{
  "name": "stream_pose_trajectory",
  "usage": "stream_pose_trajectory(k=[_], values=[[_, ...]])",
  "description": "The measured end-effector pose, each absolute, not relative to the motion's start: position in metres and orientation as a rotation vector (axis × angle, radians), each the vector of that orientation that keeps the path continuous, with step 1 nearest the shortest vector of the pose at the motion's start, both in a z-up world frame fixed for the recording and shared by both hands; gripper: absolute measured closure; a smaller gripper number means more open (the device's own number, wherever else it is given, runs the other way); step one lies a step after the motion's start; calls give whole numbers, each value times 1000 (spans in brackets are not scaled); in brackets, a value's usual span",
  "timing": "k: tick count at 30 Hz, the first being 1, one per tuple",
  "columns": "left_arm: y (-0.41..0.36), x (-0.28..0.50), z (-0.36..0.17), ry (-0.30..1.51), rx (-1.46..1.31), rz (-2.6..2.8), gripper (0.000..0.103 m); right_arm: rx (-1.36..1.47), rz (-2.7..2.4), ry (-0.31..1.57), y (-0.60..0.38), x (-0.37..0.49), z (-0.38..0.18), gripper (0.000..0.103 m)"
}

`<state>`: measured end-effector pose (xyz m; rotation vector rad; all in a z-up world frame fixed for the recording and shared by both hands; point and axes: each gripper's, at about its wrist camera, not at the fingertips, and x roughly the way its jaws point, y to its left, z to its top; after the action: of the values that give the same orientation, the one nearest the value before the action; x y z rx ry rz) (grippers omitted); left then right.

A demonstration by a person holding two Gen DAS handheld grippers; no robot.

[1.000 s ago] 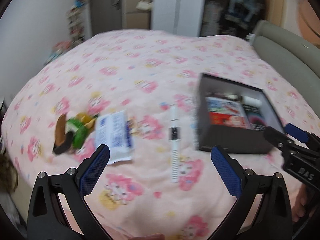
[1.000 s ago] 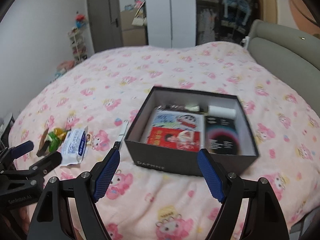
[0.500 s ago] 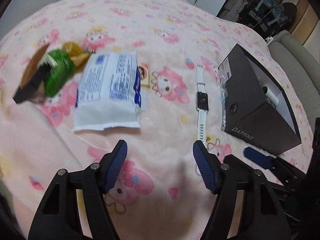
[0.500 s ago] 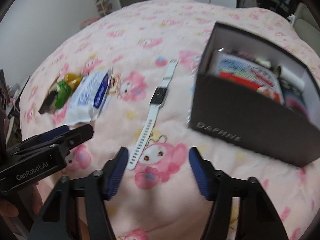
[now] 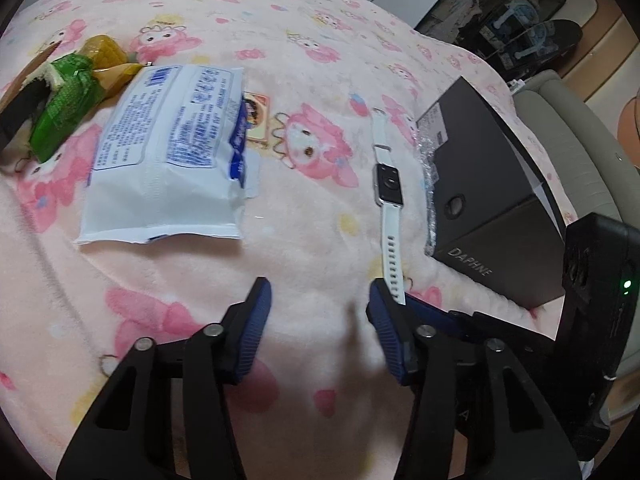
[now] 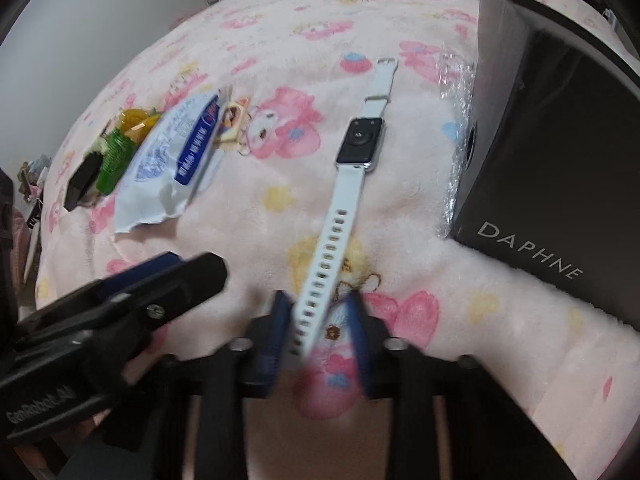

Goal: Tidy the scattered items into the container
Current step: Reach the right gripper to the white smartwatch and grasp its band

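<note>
Right gripper (image 6: 318, 332), jaws narrow around the watch (image 6: 362, 142) strap tip, may let it slip; left gripper (image 5: 318, 312) gapes wide.

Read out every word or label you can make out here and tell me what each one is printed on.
"DAPHNE": front side of the dark box, readable in both views.
"GenRobot.AI": body of the left tool, in the right wrist view.
White and blue packet: dense blue print and a barcode, too small to read.
Label on the box's left side: too small to read.
White smartwatch: no readable text on its face.
</note>
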<state>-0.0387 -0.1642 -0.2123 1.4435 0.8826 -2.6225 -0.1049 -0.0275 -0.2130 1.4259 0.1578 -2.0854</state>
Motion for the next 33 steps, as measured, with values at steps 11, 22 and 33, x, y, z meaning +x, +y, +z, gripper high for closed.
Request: stream_pose_trajectory(k=[11,22,33], values=[[-127,-42,-211,885,1536,-2737,69,1368,-2163,35,36,-82,-182,101],[-110,-40,-209,809,1564,-2763,69,1368,-2382,209,85,-66,-167,101],[-103,-75,-186,761,1561,-2778,69,1313,-2467,119,111,-97,-147,99]])
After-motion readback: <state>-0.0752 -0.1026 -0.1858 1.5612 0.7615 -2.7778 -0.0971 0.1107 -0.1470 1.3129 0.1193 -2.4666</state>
